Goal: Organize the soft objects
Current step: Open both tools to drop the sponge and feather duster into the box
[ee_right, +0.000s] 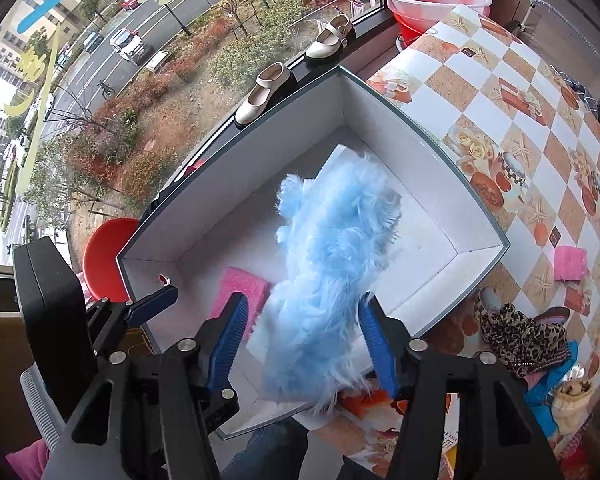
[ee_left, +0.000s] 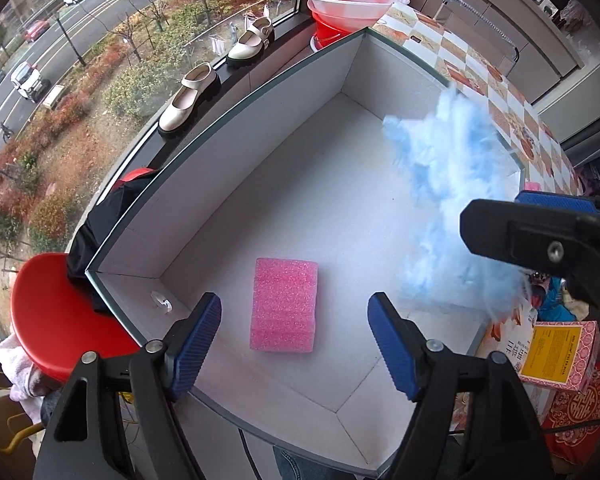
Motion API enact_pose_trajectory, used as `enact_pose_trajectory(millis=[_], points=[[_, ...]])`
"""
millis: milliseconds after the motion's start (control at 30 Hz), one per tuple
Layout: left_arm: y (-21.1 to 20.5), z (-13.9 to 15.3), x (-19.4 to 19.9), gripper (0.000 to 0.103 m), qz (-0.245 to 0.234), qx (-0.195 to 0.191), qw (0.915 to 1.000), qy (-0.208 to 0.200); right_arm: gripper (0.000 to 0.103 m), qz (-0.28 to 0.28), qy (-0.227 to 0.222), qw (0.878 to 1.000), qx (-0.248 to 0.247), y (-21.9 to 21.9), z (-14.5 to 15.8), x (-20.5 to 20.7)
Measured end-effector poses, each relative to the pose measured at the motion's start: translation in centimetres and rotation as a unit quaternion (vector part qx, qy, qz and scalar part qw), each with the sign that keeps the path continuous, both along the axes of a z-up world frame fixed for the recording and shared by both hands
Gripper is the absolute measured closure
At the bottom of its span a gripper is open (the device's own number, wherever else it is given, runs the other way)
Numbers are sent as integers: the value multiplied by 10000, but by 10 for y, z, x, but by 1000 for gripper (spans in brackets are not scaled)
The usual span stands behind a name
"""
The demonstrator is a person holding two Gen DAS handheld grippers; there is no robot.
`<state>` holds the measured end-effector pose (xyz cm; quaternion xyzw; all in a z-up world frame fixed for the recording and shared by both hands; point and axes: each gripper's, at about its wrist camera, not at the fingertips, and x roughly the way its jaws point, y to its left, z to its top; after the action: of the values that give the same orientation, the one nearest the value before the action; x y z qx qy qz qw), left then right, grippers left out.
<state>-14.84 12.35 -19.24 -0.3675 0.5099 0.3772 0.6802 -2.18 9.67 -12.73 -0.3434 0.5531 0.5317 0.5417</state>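
While the right gripper [ee_right: 302,334] pinches the blue furry cloth [ee_right: 328,264] above the grey box [ee_right: 456,184], its loose end could drape over the box's near wall if let go early (the fur snags easily). The left gripper [ee_left: 294,334] hangs wide open, empty, over the pink sponge [ee_left: 284,304] on the box floor.

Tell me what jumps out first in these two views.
The fluffy blue fur piece dominates: it sits between the right gripper fingers, over the grey open box. A pink sponge lies flat on the box floor ahead of the open left gripper.
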Motion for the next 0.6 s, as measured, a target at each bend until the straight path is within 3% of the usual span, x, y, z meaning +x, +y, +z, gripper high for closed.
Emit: enact_pose_trajectory(millis=[33,67,133,167,200,600], points=[[2,0,-3,22,86,-5,10000,-50,8,-20,-6,10000,1,0,0,1],[2,0,-4,21,150,12,9999,-68,3,-68,-92,9999,18,-1,2,2],[3,1,-6,15,197,88,9998,-27,3,-91,-93,9999,27,-2,4,5],[2,3,-6,4,209,140,9997,-19,3,-100,-87,9999,-5,-2,4,6],[3,4,-6,1,232,185,9996,-23,2,-116,-98,9999,-31,-2,5,7],[4,49,10,1,-27,34,9986,-519,1,-646,562,9963,73,-21,33,35]])
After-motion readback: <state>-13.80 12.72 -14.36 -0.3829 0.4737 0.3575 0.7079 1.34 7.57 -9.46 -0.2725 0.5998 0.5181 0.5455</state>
